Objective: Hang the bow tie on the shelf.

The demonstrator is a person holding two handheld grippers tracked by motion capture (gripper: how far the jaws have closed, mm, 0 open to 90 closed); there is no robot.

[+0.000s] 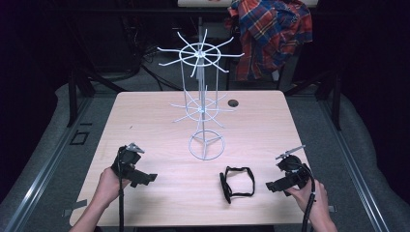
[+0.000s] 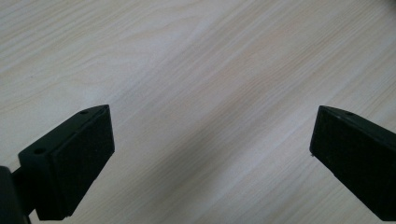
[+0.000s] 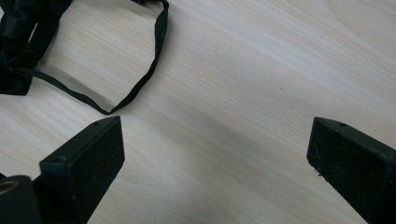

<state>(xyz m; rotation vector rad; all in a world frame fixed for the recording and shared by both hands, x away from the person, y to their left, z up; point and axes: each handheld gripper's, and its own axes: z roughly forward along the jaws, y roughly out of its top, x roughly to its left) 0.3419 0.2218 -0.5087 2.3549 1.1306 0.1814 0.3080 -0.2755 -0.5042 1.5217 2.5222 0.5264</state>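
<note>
Pale wood desk (image 1: pixel 159 121) is carrying everything: the left claw (image 1: pixel 145 178) is hovering wide apart and empty, a white wire rack (image 1: pixel 203 104) is standing mid-desk, a black strap (image 1: pixel 237 183) is lying near the right claw (image 1: pixel 271 186), also gaping, empty.

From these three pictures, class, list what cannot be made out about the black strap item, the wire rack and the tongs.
- Black strap item: too small in the high view to name; in the right gripper view the top and left edges cut it off.
- Wire rack: thin arms fade against the dark background in the high view; their count is unclear.
- Left tongs: their view shows bare table, no target.
</note>
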